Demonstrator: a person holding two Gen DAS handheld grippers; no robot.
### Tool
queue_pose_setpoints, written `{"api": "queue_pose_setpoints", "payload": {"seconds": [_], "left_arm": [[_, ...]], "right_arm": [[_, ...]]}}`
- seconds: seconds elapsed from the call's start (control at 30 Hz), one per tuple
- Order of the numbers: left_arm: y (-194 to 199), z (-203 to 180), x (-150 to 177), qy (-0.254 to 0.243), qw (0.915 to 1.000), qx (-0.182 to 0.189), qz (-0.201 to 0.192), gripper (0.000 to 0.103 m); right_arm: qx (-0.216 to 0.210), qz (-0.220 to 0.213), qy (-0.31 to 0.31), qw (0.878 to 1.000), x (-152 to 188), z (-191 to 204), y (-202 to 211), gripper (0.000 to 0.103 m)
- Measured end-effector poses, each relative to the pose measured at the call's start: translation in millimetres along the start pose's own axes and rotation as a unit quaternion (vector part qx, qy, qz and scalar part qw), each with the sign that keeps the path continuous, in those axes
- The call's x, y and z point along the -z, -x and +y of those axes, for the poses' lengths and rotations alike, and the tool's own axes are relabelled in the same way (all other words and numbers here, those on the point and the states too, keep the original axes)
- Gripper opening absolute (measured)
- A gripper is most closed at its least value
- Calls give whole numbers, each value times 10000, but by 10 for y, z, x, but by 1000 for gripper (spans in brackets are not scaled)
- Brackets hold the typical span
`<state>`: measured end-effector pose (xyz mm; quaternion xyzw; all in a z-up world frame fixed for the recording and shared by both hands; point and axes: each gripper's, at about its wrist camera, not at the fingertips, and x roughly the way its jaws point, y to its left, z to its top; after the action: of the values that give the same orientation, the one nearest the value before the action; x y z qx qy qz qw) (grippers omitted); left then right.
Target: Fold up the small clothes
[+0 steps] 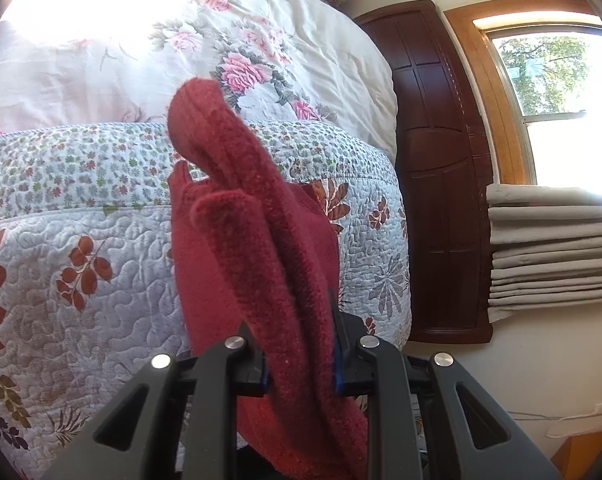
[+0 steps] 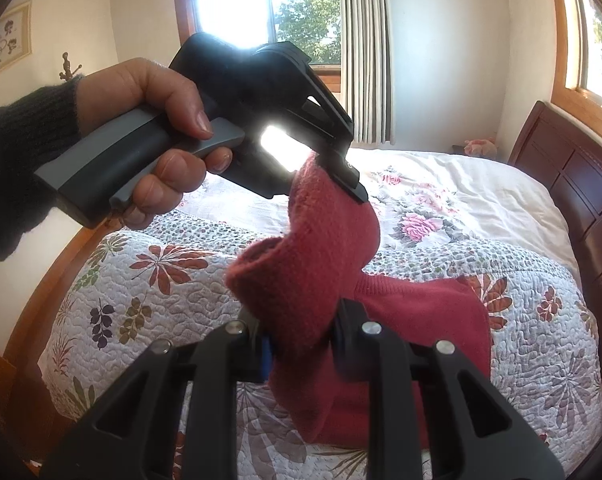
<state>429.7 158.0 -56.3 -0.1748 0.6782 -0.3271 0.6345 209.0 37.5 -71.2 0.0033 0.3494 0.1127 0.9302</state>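
Note:
A dark red knitted garment [image 1: 261,240] hangs above the bed, bunched into thick folds. My left gripper [image 1: 301,364] is shut on one part of it; the cloth fills the gap between the fingers. In the right wrist view the same red garment [image 2: 313,276] stretches from my right gripper [image 2: 301,344], shut on its near edge, up to the left gripper [image 2: 341,172], which a hand [image 2: 161,120] holds above and behind. The rest of the garment droops down onto the quilt [image 2: 421,320].
A quilted bedspread [image 1: 81,240] with leaf prints covers the near bed, with a white floral duvet [image 1: 241,40] behind. A dark wooden headboard [image 1: 433,160] stands at the right, windows [image 2: 261,0] and curtains [image 2: 365,48] beyond.

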Motion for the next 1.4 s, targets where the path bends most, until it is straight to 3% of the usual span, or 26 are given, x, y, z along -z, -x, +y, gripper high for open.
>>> {"api": "queue_pose_setpoints", "payload": {"seconds": [0.8, 1.13, 1.4], "left_arm": [[-1065, -631, -192, -198, 9971, -549, 495, 21], [-1509, -754, -215, -242, 9924, -1023, 637, 21], [-1943, -800, -223, -294, 9865, -1382, 832, 21]], "right_arm": [[98, 157, -751, 9970, 348, -1009, 35, 21], [-102, 231, -1127, 9933, 587, -1390, -52, 21], [-383, 409, -1730, 9833, 849, -1755, -177, 21]]}}
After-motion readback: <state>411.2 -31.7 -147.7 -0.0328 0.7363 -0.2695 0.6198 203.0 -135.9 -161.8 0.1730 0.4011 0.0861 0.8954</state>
